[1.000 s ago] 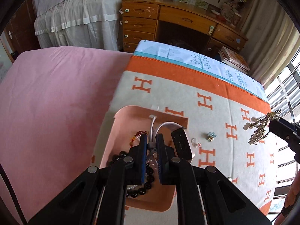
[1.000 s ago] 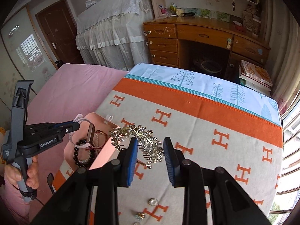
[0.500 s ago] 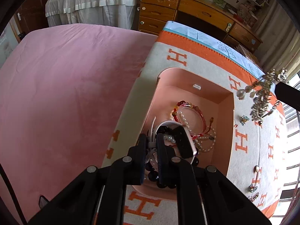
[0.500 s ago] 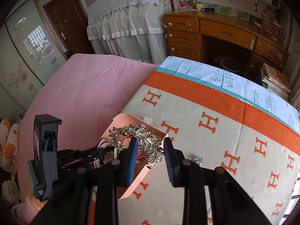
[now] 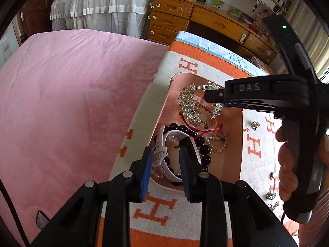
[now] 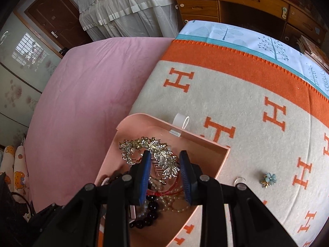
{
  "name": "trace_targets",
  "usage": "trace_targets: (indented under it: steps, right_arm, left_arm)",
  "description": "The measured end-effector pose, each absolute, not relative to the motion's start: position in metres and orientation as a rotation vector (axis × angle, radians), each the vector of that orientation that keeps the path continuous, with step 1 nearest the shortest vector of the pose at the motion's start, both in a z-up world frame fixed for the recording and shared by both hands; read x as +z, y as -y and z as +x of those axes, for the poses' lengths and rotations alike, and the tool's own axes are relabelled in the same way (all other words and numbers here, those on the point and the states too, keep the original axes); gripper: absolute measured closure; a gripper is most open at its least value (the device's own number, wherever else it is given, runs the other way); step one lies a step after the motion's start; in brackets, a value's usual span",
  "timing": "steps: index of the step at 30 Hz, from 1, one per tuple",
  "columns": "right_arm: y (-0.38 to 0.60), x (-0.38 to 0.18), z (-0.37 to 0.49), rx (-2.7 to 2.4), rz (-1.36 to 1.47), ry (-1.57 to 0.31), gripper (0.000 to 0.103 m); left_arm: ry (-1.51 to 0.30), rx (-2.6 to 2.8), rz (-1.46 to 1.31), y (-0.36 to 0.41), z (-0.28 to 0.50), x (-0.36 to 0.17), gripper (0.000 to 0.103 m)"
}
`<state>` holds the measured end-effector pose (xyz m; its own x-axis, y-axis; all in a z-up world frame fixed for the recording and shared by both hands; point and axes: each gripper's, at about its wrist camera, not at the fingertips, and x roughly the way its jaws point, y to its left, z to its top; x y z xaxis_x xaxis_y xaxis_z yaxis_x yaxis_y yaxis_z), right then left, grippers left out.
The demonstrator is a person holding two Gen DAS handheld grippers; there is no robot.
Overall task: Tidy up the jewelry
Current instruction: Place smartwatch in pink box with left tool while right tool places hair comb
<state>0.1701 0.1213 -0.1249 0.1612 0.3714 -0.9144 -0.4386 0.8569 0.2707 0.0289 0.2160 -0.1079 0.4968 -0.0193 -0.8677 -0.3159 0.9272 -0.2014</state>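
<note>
On the bed: a pink bedspread [image 5: 67, 94] is lying beside an orange-and-cream blanket [image 6: 236, 107] that is carrying everything.
Box: a pink box [image 6: 205, 142] is sitting open on the blanket near its pink-side edge, already holding black beads [image 5: 202, 146], a red cord bracelet [image 5: 207, 130] and pearls [image 5: 219, 143].
Right gripper [image 6: 165, 171]: its jaws are pinching a silver leaf hair comb [image 6: 162, 156] and holding it inside the box, over the other pieces.
Left gripper [image 5: 167, 167]: its jaws have just been opening and are standing slightly spread over a white watch [image 5: 162, 154], whose strap is lying between them on the beads; the pads are not pressing it.
Loose pieces: a blue flower earring [image 6: 269, 179] and a ring [image 6: 239, 180] are waiting on the blanket outside the box.
Risk: the comb's teeth are hanging right over the cord and pearls, so releasing there could be snagging them together.
Risk: the watch strap could be catching on a jaw as the left gripper lifts.
</note>
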Motion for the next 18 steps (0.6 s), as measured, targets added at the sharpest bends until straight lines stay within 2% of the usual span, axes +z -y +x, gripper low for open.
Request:
trace_targets:
  steps: [1,3,4,5,18]
  right_arm:
    - [-0.123,-0.128,0.172,0.576,-0.059,-1.294,0.075]
    - [-0.126,-0.133,0.175,0.581,-0.050,-1.305,0.074]
    - [-0.128,-0.134,0.176,0.584,-0.051,-1.305,0.074]
    - [-0.129,-0.135,0.176,0.580,-0.055,-1.298,0.074]
    - [-0.093,-0.094,0.145,0.646,-0.035,-1.194,0.071]
  left_arm:
    - [-1.039,0.182,-0.357,-0.215,0.028,-0.107,0.074]
    - [-1.033,0.185,-0.348,-0.213,0.027,-0.106,0.061]
    - [-1.025,0.191,-0.341,-0.213,0.027,-0.105,0.051]
    - [-1.014,0.198,-0.332,-0.212,0.026,-0.103,0.047]
    - [-0.978,0.182,-0.296,-0.198,0.026,-0.093,0.047]
